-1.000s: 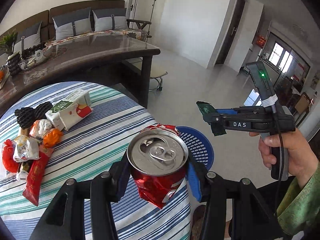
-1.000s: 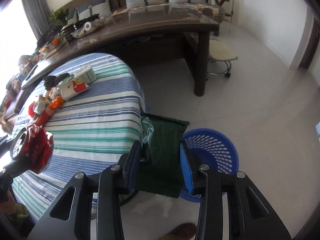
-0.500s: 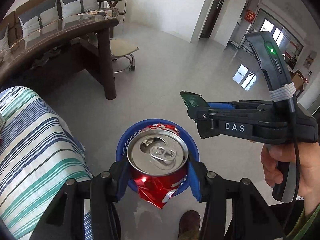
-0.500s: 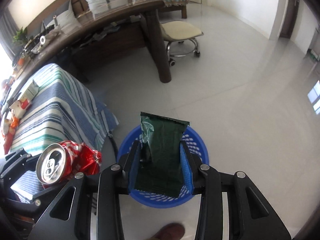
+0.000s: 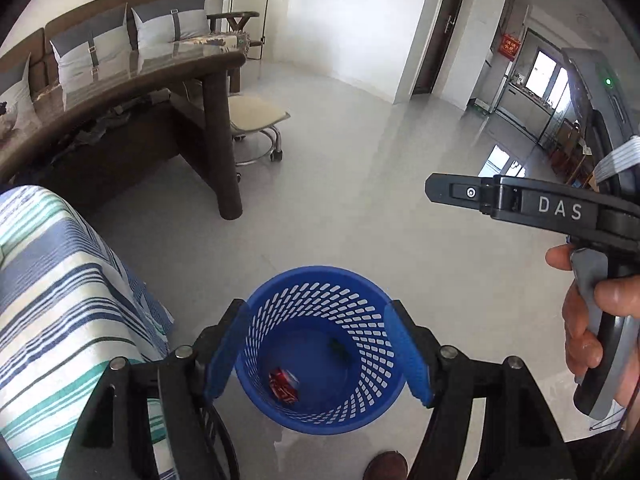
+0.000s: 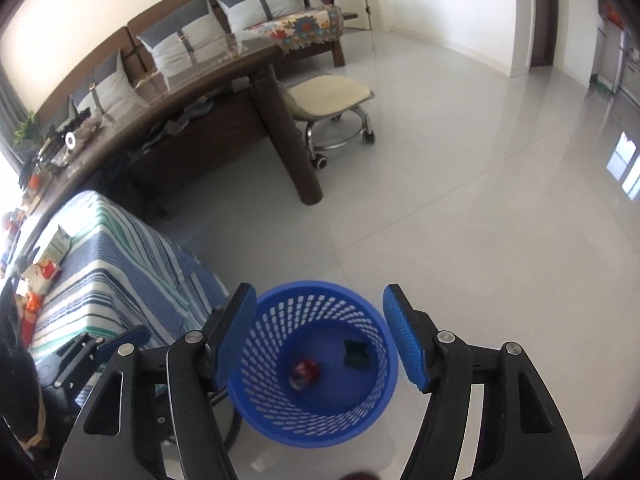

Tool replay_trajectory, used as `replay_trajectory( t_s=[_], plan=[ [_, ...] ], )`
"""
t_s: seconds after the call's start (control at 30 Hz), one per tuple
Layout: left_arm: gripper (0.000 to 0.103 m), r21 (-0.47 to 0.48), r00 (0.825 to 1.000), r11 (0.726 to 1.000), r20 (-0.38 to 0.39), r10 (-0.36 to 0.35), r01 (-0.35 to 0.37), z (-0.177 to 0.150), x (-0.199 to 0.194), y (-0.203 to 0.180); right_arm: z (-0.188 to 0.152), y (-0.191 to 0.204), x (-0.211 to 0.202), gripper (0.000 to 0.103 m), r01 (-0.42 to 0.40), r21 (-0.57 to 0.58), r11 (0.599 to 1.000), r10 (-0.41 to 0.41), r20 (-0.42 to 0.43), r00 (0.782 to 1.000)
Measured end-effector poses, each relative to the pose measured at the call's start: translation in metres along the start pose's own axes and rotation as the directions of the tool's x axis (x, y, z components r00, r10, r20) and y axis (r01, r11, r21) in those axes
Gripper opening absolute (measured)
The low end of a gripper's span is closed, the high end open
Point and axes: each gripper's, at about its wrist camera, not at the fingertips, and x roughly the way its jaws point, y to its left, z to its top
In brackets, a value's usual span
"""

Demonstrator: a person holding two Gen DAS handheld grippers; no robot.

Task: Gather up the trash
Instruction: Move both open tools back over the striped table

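Note:
A blue mesh basket stands on the floor below both grippers. Inside it lie a crushed red can and a dark green wrapper. My left gripper hangs above the basket, its jaws opening with nothing between them. My right gripper is also over the basket, jaws opening and empty. In the left wrist view, the right gripper's body shows from the side, held by a hand.
A table with a striped cloth is to the left, with more packets on it. Behind stand a dark wooden desk, a wheeled stool and a sofa. A shoe tip is near the basket.
Both grippers swung from the table to above the basket, then opened. The red can and the green wrapper left the jaws and now lie in the basket.

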Motion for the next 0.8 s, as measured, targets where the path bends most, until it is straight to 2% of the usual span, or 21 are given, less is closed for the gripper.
replay_trajectory(
  t_s=[0.07, 0.1, 0.2, 0.23, 0.37, 0.43, 0.53, 0.63, 0.7, 0.8],
  plan=[
    [0.071, 0.017, 0.998, 1.000, 0.069, -0.003, 0.002, 0.002, -0.033, 0.000, 0.005, 0.007, -0.024, 0.088, 0.018, -0.016, 1.000, -0.017, 0.099, 0.995],
    [0.072, 0.022, 0.995, 1.000, 0.102, -0.007, 0.004, 0.002, -0.050, 0.001, 0.007, 0.012, -0.037, 0.090, 0.029, -0.025, 0.999, -0.025, 0.152, 0.988],
    [0.086, 0.009, 0.983, 1.000, 0.181, -0.010, 0.009, -0.009, -0.101, 0.009, 0.009, 0.030, -0.076, 0.097, 0.056, -0.054, 0.997, -0.037, 0.302, 0.953],
    [0.088, -0.003, 0.979, 1.000, 0.205, -0.008, 0.008, -0.016, -0.118, 0.013, 0.009, 0.038, -0.088, 0.099, 0.062, -0.065, 0.996, -0.035, 0.347, 0.937],
    [0.088, -0.067, 0.978, 0.998, 0.209, 0.008, 0.006, -0.049, -0.159, 0.036, 0.001, 0.072, -0.125, 0.102, 0.073, -0.098, 0.992, -0.018, 0.474, 0.881],
    [0.088, -0.103, 0.981, 0.995, 0.190, 0.036, -0.016, -0.071, -0.172, 0.053, -0.006, 0.093, -0.135, 0.102, 0.058, -0.121, 0.991, 0.010, 0.502, 0.865],
    [0.088, -0.159, 0.986, 0.984, 0.133, 0.100, -0.078, -0.106, -0.185, 0.076, -0.016, 0.127, -0.138, 0.102, 0.011, -0.173, 0.985, 0.077, 0.492, 0.867],
    [0.088, -0.177, 0.990, 0.978, 0.074, 0.121, -0.107, -0.140, -0.193, 0.101, -0.030, 0.169, -0.127, 0.102, -0.007, -0.260, 0.966, 0.125, 0.442, 0.888],
    [0.088, -0.195, 0.986, 0.970, 0.051, 0.157, -0.145, -0.162, -0.199, 0.120, -0.044, 0.198, -0.116, 0.102, -0.011, -0.319, 0.948, 0.145, 0.399, 0.905],
    [0.088, -0.221, 0.971, 0.949, 0.026, 0.238, -0.227, -0.190, -0.213, 0.150, -0.068, 0.238, -0.102, 0.102, -0.070, -0.385, 0.920, 0.203, 0.318, 0.926]
  ],
)
